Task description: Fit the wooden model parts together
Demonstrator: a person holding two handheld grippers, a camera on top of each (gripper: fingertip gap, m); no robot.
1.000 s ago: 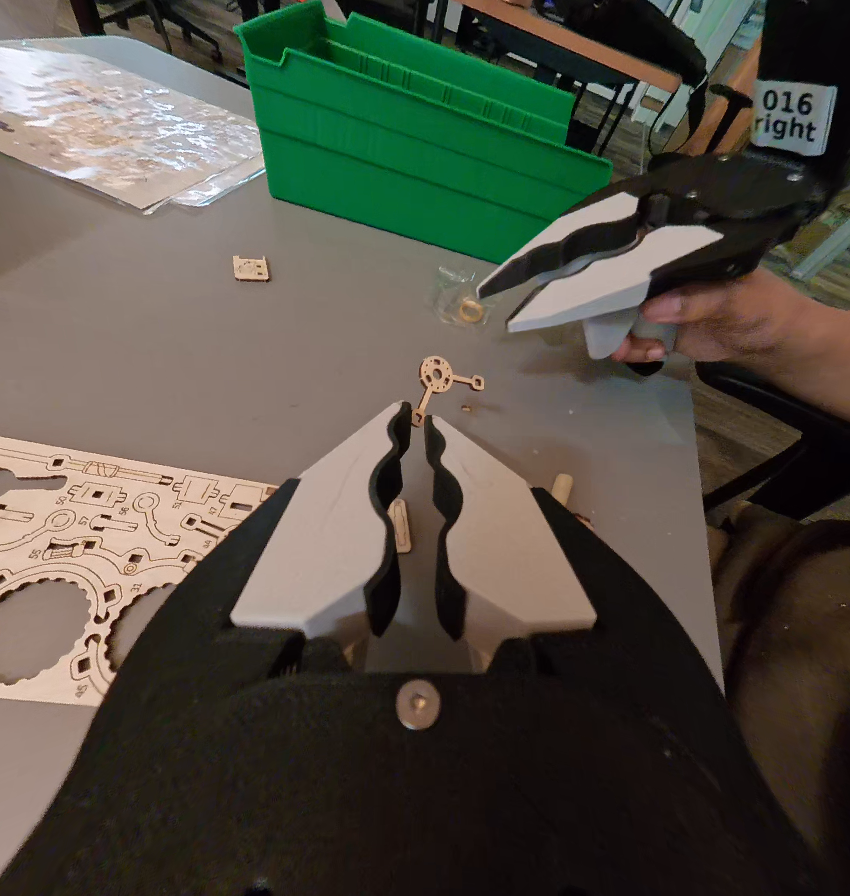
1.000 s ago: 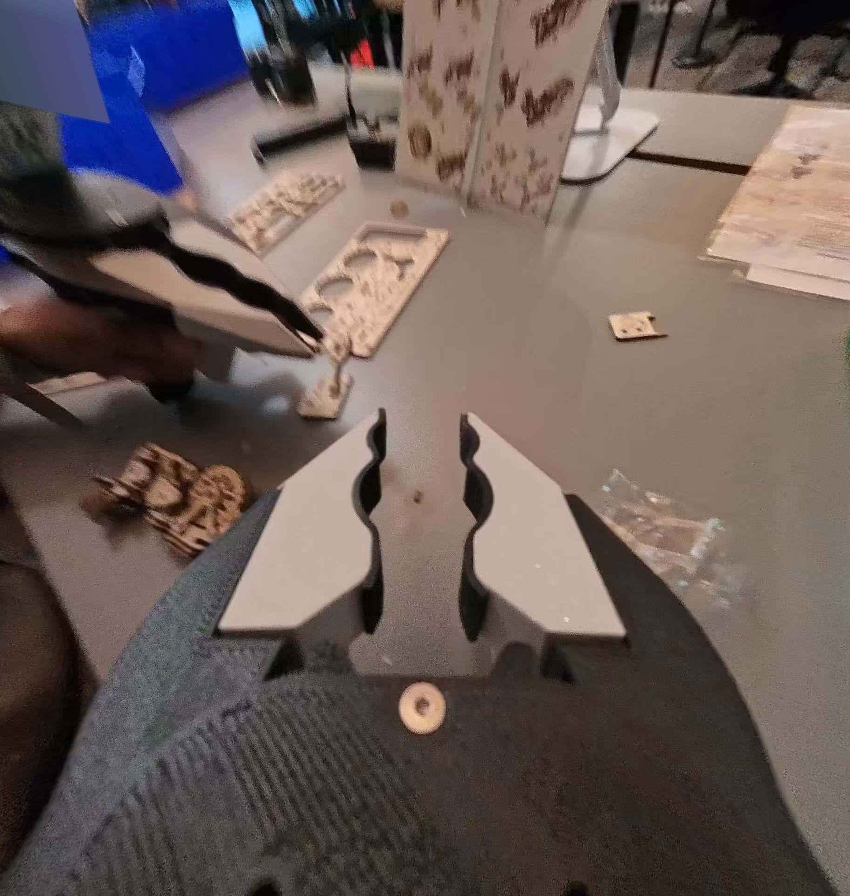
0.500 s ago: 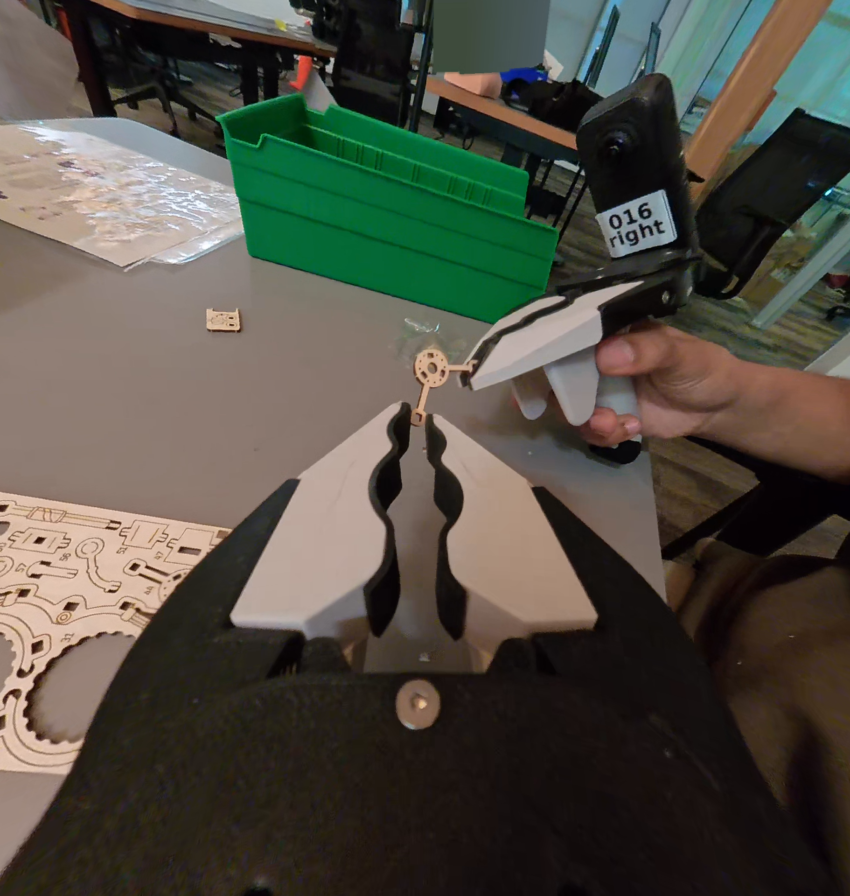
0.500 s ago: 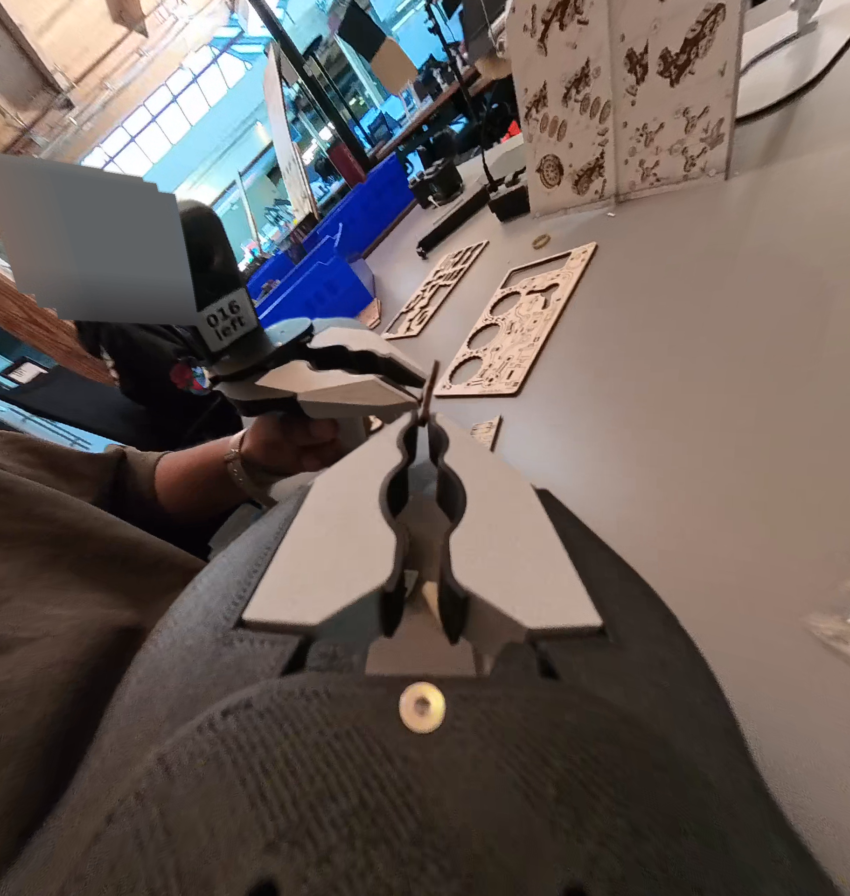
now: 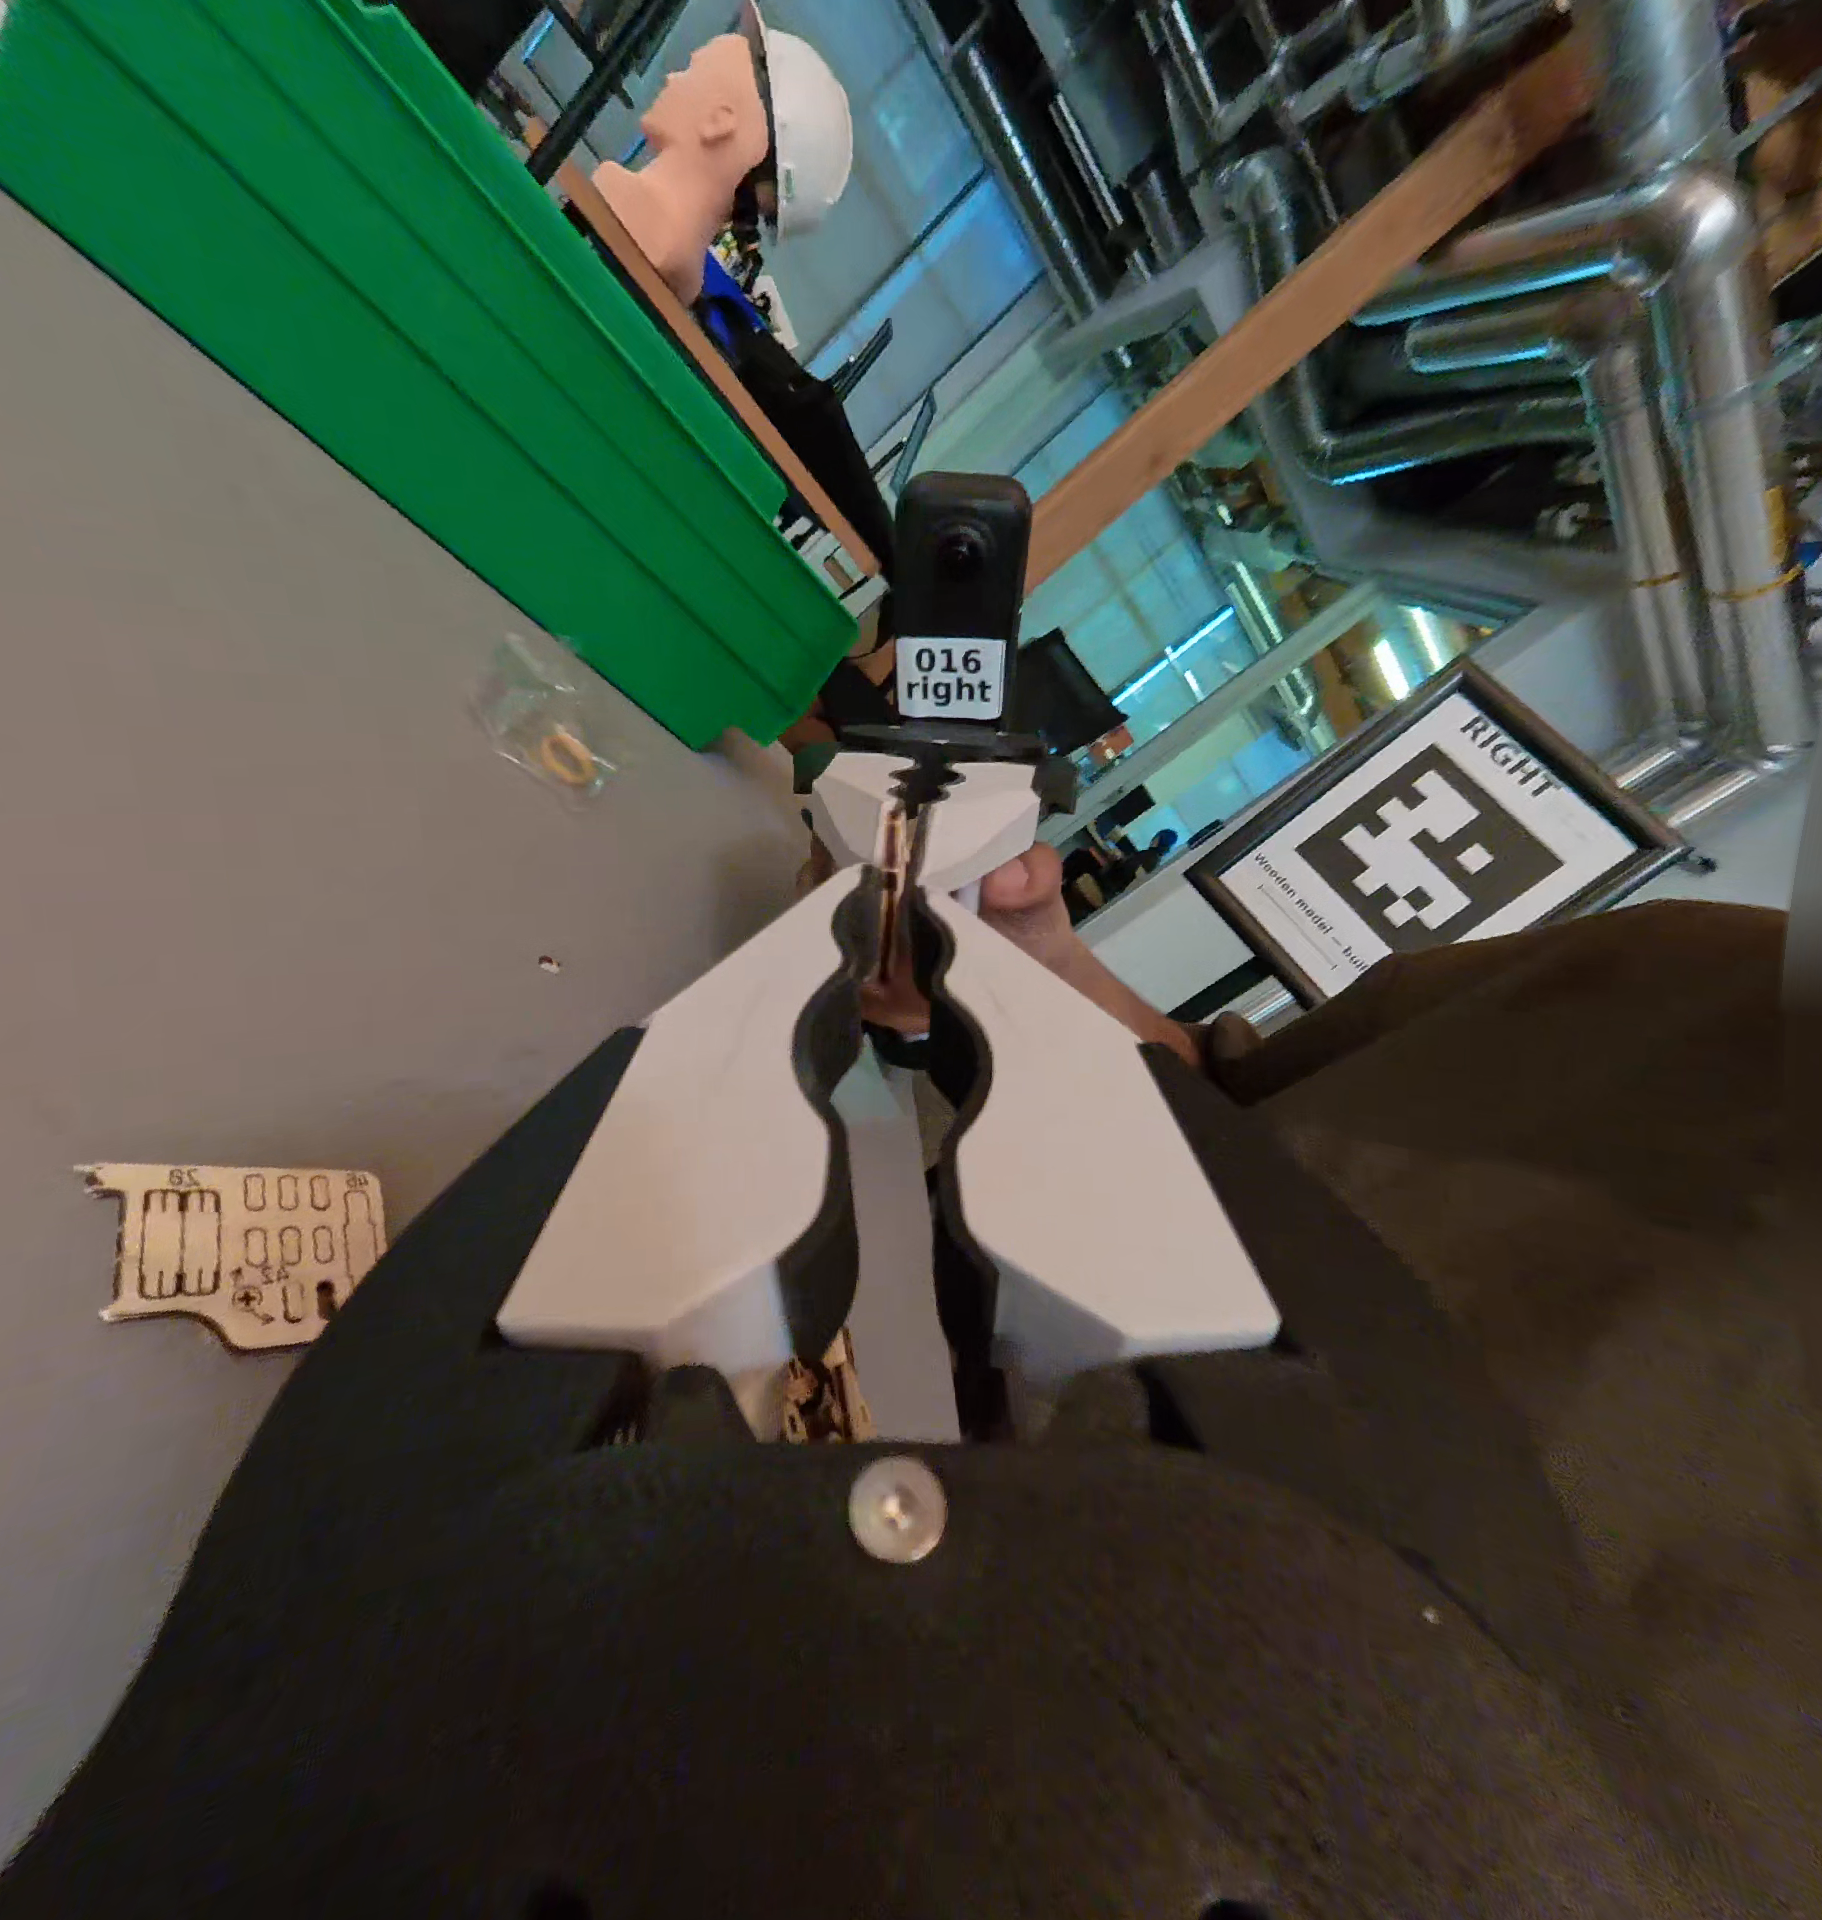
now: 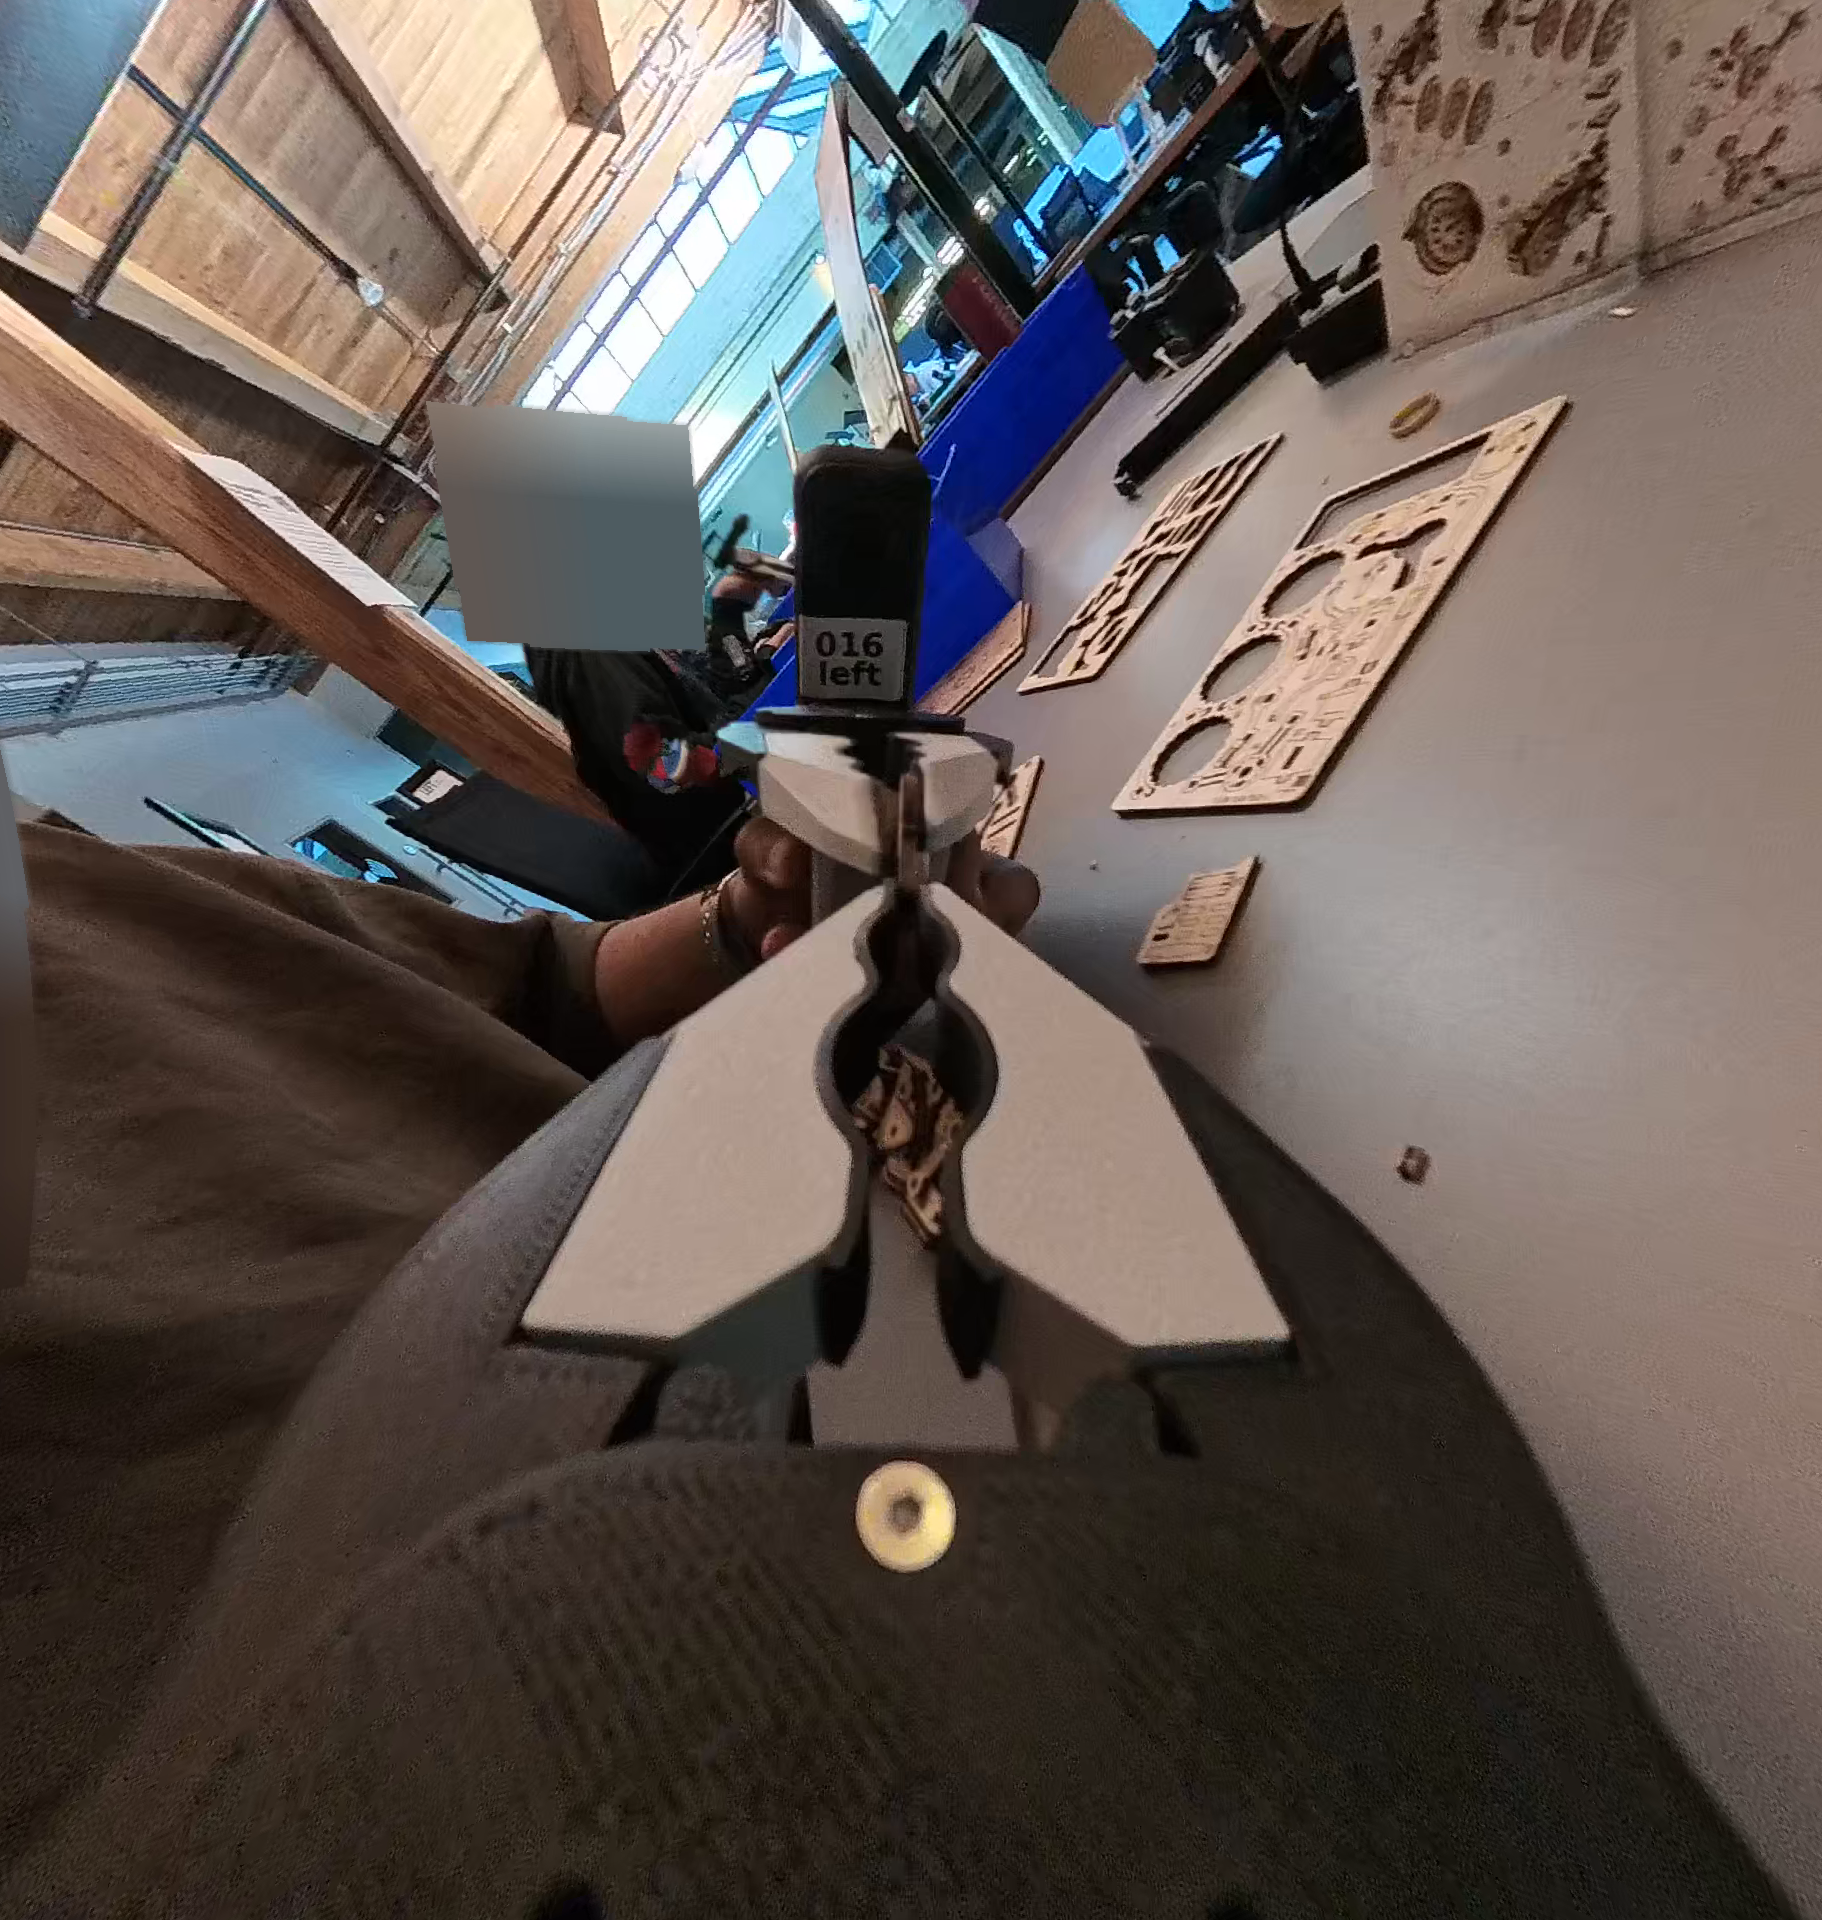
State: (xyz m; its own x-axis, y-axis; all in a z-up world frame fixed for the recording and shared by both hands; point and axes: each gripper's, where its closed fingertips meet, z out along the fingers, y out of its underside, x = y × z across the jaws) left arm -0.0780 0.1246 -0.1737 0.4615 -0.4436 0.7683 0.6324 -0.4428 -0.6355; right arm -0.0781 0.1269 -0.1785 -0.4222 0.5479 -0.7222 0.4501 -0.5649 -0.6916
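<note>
Both grippers are facing each other tip to tip above the tabletop (image 5: 211, 831), off its near edge. The left gripper (image 5: 891, 914) and the right gripper (image 6: 912, 899) are each pinching the thin wooden part (image 5: 889, 904), fingers nearly closed. Uneven twisting or pulling is likely risking a snapped or dropped piece.

- A white sticker (image 5: 948, 675) with printed writing sat on the black camera (image 5: 959, 551) at 12 o'clock in the left wrist view.
- A framed sign (image 5: 1426, 842) with a black square code and words stood at 3 o'clock.
- A small wooden piece (image 5: 242, 1252) at 9 o'clock had tiny burned numbers.
- In the right wrist view, another white sticker (image 6: 850, 657) was at 12 o'clock.
</note>
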